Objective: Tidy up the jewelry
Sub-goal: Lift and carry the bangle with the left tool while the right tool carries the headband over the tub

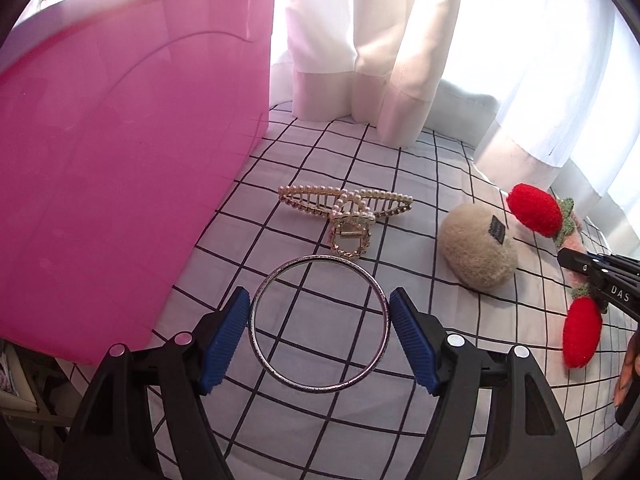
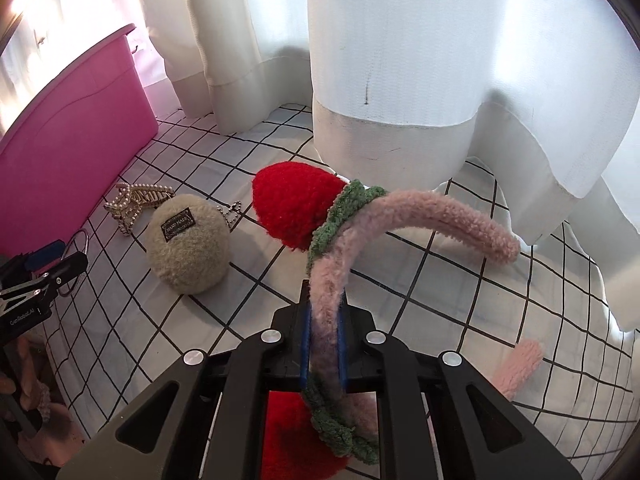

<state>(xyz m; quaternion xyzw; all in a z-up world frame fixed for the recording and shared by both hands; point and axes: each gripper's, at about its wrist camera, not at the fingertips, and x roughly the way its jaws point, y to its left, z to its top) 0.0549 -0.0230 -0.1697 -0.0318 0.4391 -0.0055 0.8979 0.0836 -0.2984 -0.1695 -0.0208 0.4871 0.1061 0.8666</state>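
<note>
Your left gripper point(image 1: 320, 320) clamps the bangle point(image 1: 320, 322), right gripper point(image 2: 323, 344) the headband point(image 2: 420, 216); lift both level toward the bin point(image 1: 120, 140), upper left.

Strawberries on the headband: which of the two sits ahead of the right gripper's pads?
The far strawberry, out past the right gripper, which is clamped on the pink band between the two. The other strawberry hangs behind the pads, toward the camera.

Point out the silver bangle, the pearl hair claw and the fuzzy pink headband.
silver bangle point(image 1: 384, 300), left wrist view, right side of its rim.
pearl hair claw point(image 1: 320, 194), left wrist view, top pearl row.
fuzzy pink headband point(image 2: 452, 216), right wrist view, upper arc beyond the strawberry.
</note>
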